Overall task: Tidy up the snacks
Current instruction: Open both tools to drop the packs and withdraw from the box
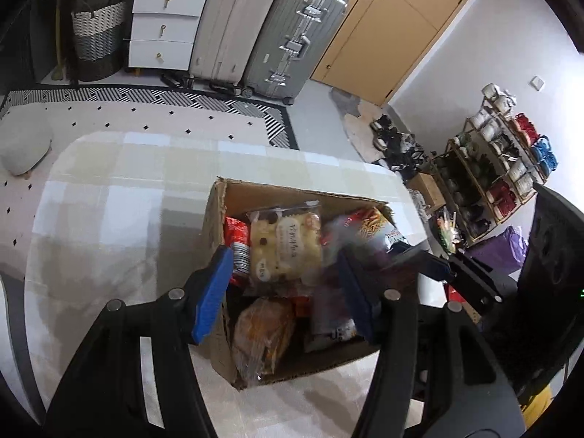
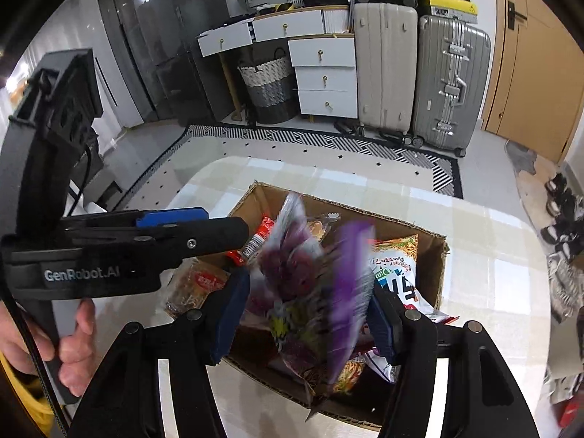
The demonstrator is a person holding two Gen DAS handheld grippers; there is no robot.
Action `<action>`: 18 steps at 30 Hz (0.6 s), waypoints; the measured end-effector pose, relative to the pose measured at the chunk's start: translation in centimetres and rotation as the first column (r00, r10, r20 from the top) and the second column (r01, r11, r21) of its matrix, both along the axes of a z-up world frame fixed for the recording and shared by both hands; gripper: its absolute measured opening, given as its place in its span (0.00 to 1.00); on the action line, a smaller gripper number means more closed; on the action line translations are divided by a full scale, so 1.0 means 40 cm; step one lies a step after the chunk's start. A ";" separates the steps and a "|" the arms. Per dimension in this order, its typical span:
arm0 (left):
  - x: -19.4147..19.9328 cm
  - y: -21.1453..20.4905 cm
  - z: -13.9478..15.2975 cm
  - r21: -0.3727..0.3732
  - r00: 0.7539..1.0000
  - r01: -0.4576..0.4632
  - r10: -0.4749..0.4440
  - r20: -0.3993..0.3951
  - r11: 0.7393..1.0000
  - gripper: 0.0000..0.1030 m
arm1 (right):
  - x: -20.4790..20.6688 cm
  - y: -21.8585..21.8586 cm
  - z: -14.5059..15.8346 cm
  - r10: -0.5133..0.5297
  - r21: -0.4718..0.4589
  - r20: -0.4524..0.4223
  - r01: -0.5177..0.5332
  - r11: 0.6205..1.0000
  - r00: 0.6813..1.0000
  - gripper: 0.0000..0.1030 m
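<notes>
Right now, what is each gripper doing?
Left gripper: open, empty, above the cardboard box.
Right gripper: purple snack bag between its fingers; blurred, grip unclear.

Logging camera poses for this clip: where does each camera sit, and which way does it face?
Left wrist: on the left gripper, looking down into the cardboard box of snacks; its open blue fingers show.
Right wrist: on the right gripper, above the same box, fingers around a blurred purple snack bag; the person's hand shows.
Shared: box, checked tablecloth, suitcases, drawers.
</notes>
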State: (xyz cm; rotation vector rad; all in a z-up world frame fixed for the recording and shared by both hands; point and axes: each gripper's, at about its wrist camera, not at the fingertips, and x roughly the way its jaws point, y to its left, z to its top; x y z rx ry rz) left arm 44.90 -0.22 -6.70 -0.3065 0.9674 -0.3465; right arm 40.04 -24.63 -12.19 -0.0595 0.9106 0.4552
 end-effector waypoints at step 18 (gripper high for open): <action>-0.316 -0.002 0.183 0.099 0.983 -0.075 0.057 0.174 0.992 0.58 | -0.186 -0.104 0.139 -0.073 0.080 0.138 0.063 0.995 0.988 0.75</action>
